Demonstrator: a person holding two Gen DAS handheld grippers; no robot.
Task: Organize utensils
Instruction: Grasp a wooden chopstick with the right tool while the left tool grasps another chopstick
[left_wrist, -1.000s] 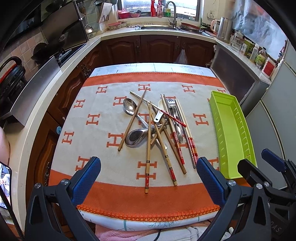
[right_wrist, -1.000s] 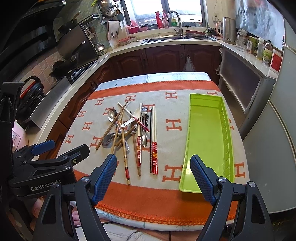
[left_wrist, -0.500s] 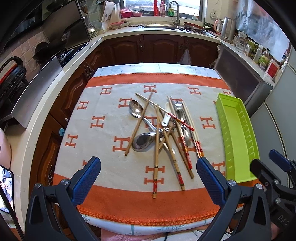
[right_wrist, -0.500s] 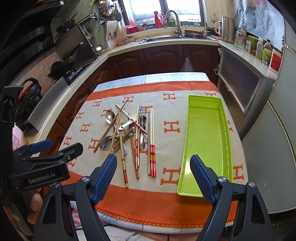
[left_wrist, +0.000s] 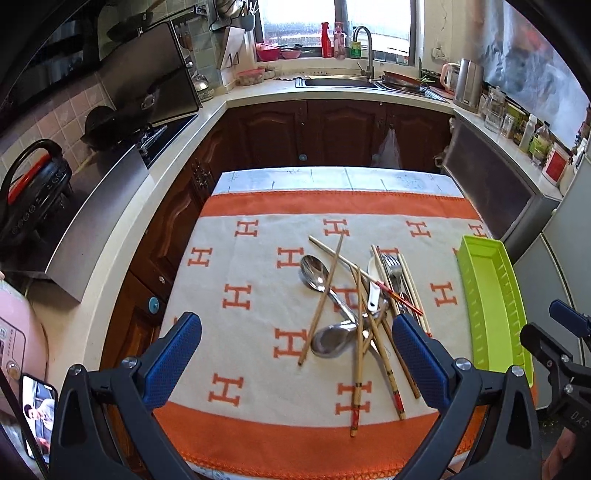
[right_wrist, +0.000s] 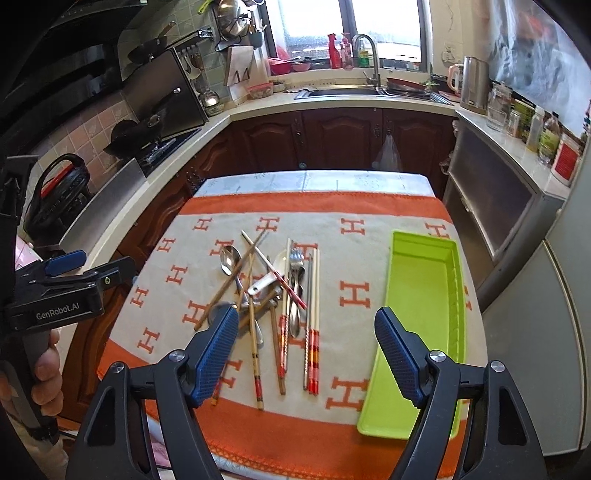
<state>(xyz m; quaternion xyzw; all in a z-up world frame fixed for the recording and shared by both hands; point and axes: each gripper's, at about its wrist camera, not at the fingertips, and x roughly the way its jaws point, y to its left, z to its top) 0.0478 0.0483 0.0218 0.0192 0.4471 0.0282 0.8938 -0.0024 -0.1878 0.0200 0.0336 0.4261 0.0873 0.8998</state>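
A loose pile of utensils (left_wrist: 360, 314) lies mid-table on an orange and cream cloth (left_wrist: 258, 314): several wooden chopsticks, metal spoons, a fork and a white spoon. The pile also shows in the right wrist view (right_wrist: 280, 295). An empty lime green tray (right_wrist: 424, 314) lies to its right, also seen in the left wrist view (left_wrist: 491, 306). My left gripper (left_wrist: 295, 362) is open and empty near the table's front edge, left of the pile. My right gripper (right_wrist: 306, 354) is open and empty above the near ends of the chopsticks.
The table stands in a U-shaped kitchen with dark wooden cabinets (left_wrist: 332, 133), a sink (left_wrist: 340, 81) at the back and a stove (left_wrist: 159, 133) on the left. A steel cabinet (right_wrist: 495, 206) stands to the right of the table.
Both grippers have moved forward and lower toward the table. The utensil pile and tray now look nearer. Both grippers stay open and nothing on the table has moved.
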